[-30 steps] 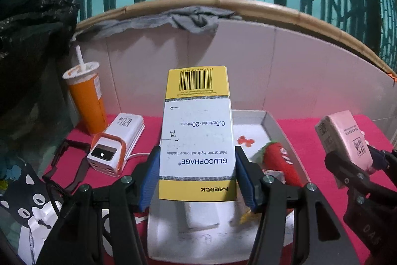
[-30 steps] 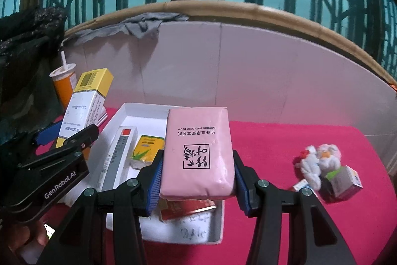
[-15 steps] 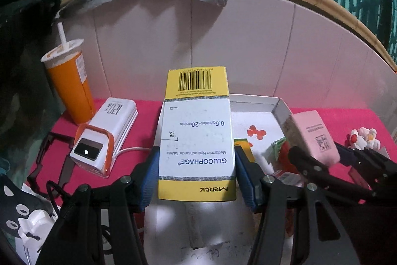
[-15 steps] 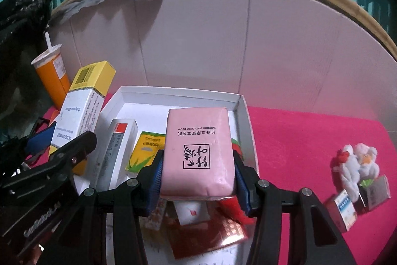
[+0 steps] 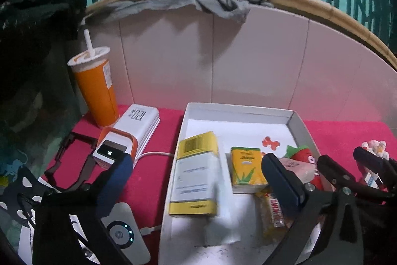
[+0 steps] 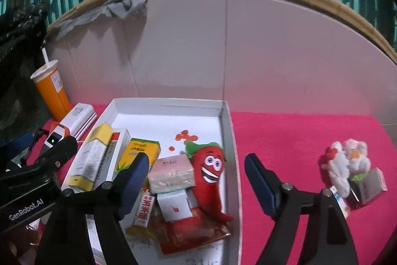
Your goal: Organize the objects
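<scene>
Yellow-and-white medicine carton (image 5: pixel 197 178) and pink tissue pack (image 6: pixel 171 171) lie in the white tray (image 6: pixel 229 121) as both tongs, left (image 5: pixel 196 186) and right (image 6: pixel 196 181), spread open empty, best lifted straight up to avoid nudging them.

The black-framed left gripper (image 5: pixel 198 180) carries blue pads and silver screws. The matching right gripper (image 6: pixel 196 180) looks identical. White "GenRobot.AI" lettering marks one housing.

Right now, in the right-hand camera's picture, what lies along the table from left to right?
Orange cup with straw → white power bank → white tray of boxes and packets, with a red chilli plush toy → white plush chicken.
</scene>
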`<state>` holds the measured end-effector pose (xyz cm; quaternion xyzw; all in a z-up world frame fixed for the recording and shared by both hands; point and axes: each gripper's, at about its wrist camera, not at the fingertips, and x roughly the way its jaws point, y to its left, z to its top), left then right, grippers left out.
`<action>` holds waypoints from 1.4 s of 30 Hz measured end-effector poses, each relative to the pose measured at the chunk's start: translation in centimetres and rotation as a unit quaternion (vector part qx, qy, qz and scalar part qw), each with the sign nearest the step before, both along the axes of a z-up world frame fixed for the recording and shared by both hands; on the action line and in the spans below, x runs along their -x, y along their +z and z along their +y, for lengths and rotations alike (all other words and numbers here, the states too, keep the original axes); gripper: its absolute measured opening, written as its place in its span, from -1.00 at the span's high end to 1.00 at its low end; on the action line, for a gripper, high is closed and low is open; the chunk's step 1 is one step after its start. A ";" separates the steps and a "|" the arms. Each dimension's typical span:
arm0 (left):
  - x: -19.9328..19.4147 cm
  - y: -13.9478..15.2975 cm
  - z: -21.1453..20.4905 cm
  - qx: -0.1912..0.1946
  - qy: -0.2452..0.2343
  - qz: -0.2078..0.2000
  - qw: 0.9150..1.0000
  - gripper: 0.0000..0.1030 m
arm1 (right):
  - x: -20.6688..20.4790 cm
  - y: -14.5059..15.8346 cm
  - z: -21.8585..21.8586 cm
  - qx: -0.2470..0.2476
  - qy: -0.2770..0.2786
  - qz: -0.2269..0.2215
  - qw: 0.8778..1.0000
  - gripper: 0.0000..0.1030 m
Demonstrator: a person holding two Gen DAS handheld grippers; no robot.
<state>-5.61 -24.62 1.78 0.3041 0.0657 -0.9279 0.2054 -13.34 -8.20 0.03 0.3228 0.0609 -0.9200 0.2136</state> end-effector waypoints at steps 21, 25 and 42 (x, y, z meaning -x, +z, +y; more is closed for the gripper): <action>-2.8 -1.4 19.5 -0.036 -0.198 0.007 0.980 -1.00 | -5.7 -0.4 22.4 0.071 -0.169 0.017 0.983 -0.88; -3.3 -3.5 25.5 -0.062 -0.286 -0.012 0.956 -1.00 | -6.9 -1.9 29.7 0.082 -0.248 0.002 0.965 -0.89; -1.8 -11.9 34.9 -0.015 -0.382 -0.144 0.913 -1.00 | -7.0 -7.6 34.3 0.073 -0.299 -0.061 0.950 -0.89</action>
